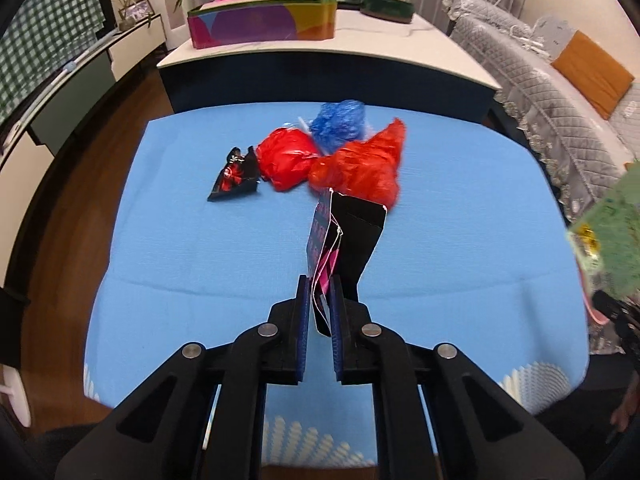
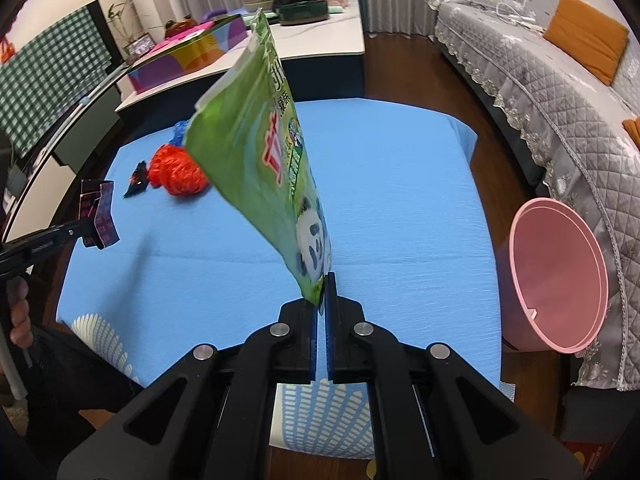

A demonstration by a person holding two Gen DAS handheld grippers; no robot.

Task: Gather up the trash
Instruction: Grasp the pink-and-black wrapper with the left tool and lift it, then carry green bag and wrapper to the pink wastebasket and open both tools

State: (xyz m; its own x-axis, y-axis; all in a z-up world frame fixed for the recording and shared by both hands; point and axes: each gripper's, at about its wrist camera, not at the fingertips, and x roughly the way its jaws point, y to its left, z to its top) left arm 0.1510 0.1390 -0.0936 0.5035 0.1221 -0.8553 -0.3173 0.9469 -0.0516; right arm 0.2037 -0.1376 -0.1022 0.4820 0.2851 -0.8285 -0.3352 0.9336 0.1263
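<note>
Left claw (image 1: pixel 319 292): pressed together on a black-and-pink wrapper (image 1: pixel 344 236), held off the blue cloth (image 1: pixel 200 260) that covers the table. Right claw (image 2: pixel 322 292): pinching the lower corner of a green panda-print bag (image 2: pixel 260 152), which stands up clear of the cloth.

Remaining trash lies in one cluster toward the far edge of the cloth: a small black-and-red packet (image 1: pixel 236 176) on the left, two red plastic bags (image 1: pixel 286 162) (image 1: pixel 362 166) touching each other just right of it, and a blue plastic bag (image 1: pixel 340 122) behind them.

The near half and right half of the cloth are open.

A pink bin (image 2: pixel 556 280) stands off the cloth's right edge, mouth tilted toward the table, with a grey quilted sofa (image 2: pixel 540 92) beyond it. A white table (image 1: pixel 360 48) abuts the cloth's far edge.
</note>
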